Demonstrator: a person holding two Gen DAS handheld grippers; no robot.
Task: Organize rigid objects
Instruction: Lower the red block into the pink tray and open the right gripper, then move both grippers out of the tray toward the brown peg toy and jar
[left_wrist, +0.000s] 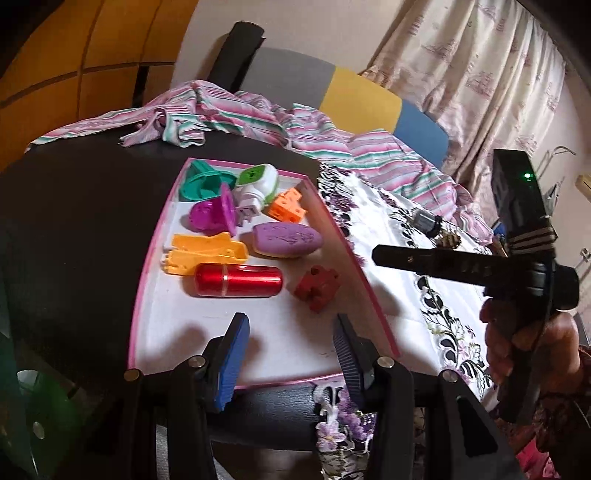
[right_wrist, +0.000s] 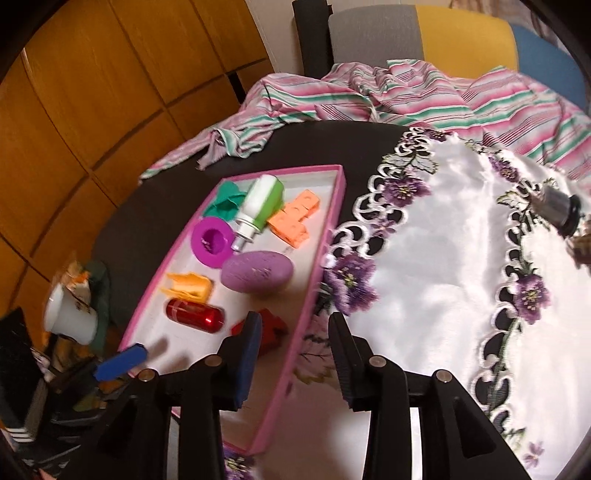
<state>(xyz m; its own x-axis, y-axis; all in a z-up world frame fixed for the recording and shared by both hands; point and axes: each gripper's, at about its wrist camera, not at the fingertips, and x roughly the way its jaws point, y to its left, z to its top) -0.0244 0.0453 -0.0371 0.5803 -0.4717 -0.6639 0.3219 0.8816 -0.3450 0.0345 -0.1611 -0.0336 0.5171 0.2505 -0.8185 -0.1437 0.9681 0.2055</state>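
Observation:
A pink-rimmed white tray (left_wrist: 373, 299) (right_wrist: 295, 332) holds several toys: a red cylinder (left_wrist: 238, 280) (right_wrist: 194, 315), a dark red block (left_wrist: 317, 286) (right_wrist: 275, 326), a purple oval (left_wrist: 288, 240) (right_wrist: 256, 273), orange pieces (left_wrist: 205, 256) and a green-white bottle (left_wrist: 258, 186) (right_wrist: 260, 206). My left gripper (left_wrist: 291, 354) is open and empty over the tray's near end. My right gripper (right_wrist: 295, 354) is open and empty above the tray's right rim. A small metal motor (left_wrist: 428, 223) (right_wrist: 559, 208) lies on the cloth.
A white embroidered cloth (right_wrist: 443, 258) covers the dark table (left_wrist: 92, 221) right of the tray. Striped fabric (left_wrist: 229, 114) is heaped at the back. A white cup (right_wrist: 70, 314) and clutter sit off the left edge. A chair (left_wrist: 362, 96) stands behind.

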